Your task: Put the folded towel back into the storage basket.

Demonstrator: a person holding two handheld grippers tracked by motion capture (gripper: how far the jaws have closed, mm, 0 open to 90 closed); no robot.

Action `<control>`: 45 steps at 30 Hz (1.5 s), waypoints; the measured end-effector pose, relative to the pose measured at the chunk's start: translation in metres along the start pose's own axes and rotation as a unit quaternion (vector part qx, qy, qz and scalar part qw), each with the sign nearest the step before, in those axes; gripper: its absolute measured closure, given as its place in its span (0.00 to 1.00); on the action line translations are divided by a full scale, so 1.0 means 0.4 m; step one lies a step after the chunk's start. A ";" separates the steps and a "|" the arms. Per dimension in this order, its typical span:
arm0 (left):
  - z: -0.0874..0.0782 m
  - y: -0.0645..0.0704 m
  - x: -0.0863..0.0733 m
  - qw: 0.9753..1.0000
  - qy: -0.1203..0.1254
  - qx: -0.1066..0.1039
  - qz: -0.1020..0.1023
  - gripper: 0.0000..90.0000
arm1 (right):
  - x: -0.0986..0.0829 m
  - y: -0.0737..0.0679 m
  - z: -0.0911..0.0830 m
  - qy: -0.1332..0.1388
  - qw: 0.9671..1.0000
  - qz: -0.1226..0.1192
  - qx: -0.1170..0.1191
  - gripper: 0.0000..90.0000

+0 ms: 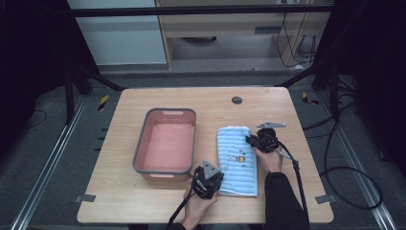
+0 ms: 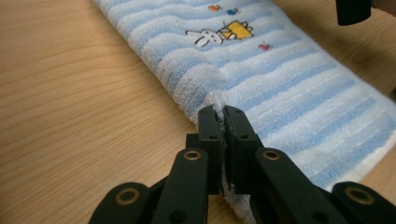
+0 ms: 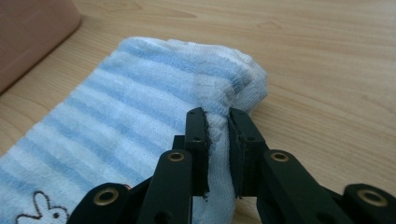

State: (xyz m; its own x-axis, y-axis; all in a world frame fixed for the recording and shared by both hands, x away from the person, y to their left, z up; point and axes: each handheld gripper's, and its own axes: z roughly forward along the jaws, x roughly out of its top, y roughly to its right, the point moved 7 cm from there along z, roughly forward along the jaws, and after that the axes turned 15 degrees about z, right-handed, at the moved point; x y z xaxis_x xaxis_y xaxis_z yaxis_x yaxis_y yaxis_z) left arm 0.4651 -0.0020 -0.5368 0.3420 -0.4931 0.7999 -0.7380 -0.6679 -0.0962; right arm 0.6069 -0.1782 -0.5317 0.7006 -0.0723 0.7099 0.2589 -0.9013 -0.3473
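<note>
Lying flat on the wooden table (image 1: 143, 201) beside the pink plastic basin (image 1: 188, 114), the folded blue-and-white striped terry towel (image 1: 237, 165) looks light, limp and grippy, best pinched at edges, where left gripper (image 2: 223, 113) and right gripper (image 3: 216, 116) are each clamped on a fold.

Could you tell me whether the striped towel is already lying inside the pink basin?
No, in the high view the towel lies flat on the table to the right of the pink basin, whose inside holds nothing.
</note>
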 end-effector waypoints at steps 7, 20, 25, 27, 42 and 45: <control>-0.034 0.004 0.030 1.000 0.022 -0.007 0.004 0.96 | 0.031 -0.023 -0.059 0.030 0.999 -0.010 0.009 0.88; -0.077 0.002 0.062 0.999 0.046 -0.010 0.011 0.96 | 0.069 -0.051 -0.129 0.067 0.997 -0.030 0.009 0.88; -0.097 -0.005 0.074 0.998 0.054 -0.011 0.011 0.96 | 0.082 -0.065 -0.148 0.076 0.996 -0.037 0.009 0.88; -0.104 -0.007 0.081 0.998 0.060 -0.011 0.009 0.96 | 0.087 -0.069 -0.157 0.080 0.996 -0.037 0.008 0.88; -0.157 -0.024 0.124 0.996 0.082 -0.006 0.018 0.96 | 0.129 -0.110 -0.215 0.112 0.992 -0.046 0.016 0.88; -0.164 -0.027 0.132 0.996 0.087 -0.004 0.017 0.96 | 0.134 -0.119 -0.220 0.117 0.992 -0.046 0.015 0.88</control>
State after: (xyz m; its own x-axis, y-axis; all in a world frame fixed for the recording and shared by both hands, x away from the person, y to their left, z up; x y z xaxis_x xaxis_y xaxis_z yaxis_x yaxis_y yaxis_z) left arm 0.4529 0.0159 -0.4546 0.2110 -0.4111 0.8868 -0.7525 -0.6474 -0.1211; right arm 0.5735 -0.1768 -0.4231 0.4999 -0.0903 0.8614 0.3373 -0.8957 -0.2897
